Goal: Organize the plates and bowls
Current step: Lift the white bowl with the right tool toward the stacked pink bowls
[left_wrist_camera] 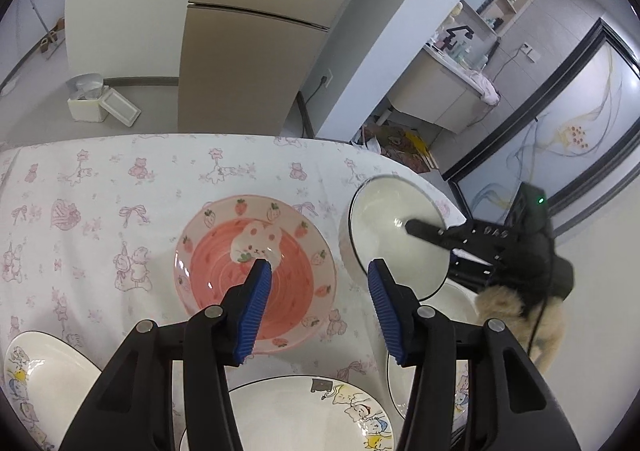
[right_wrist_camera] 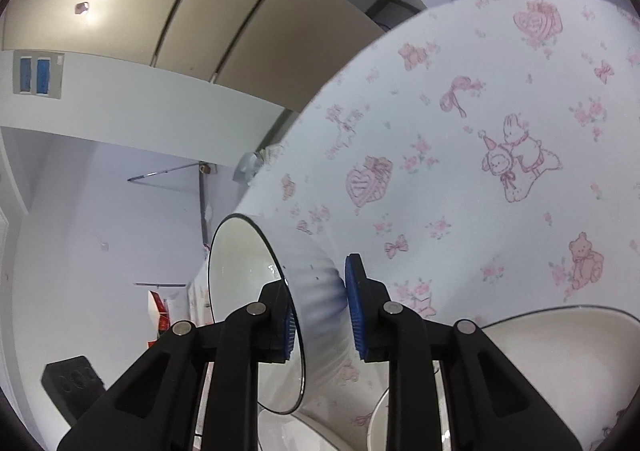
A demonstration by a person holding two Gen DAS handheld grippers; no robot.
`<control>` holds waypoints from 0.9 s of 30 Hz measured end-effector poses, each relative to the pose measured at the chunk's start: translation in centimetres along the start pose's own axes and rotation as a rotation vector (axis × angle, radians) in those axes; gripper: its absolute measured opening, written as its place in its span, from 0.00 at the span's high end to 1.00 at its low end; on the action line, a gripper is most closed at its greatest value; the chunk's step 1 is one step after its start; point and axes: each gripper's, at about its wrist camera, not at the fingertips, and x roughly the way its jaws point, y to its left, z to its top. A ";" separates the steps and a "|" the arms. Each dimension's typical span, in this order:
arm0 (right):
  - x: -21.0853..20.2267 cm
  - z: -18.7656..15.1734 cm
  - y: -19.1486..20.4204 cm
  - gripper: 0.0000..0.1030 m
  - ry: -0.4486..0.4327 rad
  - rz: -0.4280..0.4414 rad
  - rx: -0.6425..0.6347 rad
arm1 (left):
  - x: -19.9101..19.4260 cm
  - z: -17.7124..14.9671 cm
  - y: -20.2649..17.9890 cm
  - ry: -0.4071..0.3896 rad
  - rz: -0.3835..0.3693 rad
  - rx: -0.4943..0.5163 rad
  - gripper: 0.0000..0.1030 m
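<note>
Right claw (right_wrist_camera: 318, 311) pinches white bowl (left_wrist_camera: 398, 235) by its wall, tilted above desk (left_wrist_camera: 120, 171) | left claw (left_wrist_camera: 318, 279) open over pink bowl (left_wrist_camera: 256, 271) | risk: your thin rim grip slips, bowl drops.

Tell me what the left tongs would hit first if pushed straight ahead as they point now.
Probably the pink strawberry bowl: the open left tongs point at the tablecloth between it and the white bowl the right tongs hold. Depth is unclear.
</note>
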 end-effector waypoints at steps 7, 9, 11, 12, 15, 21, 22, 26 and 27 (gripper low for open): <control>-1.6 -0.9 2.1 0.79 -0.009 0.098 -0.021 | -0.4 -0.7 1.5 0.026 -0.238 -0.036 0.49; -1.6 -1.4 2.9 0.79 -0.007 0.125 -0.034 | -1.5 -0.8 1.9 -0.014 -0.267 -0.030 0.49; -1.4 -1.9 3.8 0.78 -0.013 0.142 -0.052 | -2.6 -0.9 2.3 -0.046 -0.283 -0.021 0.49; -0.8 -2.2 4.4 0.78 -0.006 0.151 -0.057 | -2.9 -0.9 2.5 -0.046 -0.273 -0.024 0.49; 0.8 -2.7 4.8 0.78 0.048 0.181 -0.043 | -3.1 -0.5 3.3 -0.033 -0.216 -0.054 0.49; 3.5 -3.7 5.4 0.78 0.098 0.183 -0.048 | -2.2 -0.3 5.7 -0.007 -0.219 -0.121 0.49; 3.7 -3.8 5.5 0.78 0.098 0.180 -0.053 | -1.9 -0.3 6.1 -0.001 -0.216 -0.131 0.49; 4.7 -4.4 5.8 0.78 0.111 0.196 -0.059 | -0.8 -0.4 7.3 0.033 -0.231 -0.178 0.70; 4.8 -4.5 6.1 0.78 0.109 0.200 -0.080 | -0.6 -0.4 7.7 0.038 -0.222 -0.193 0.72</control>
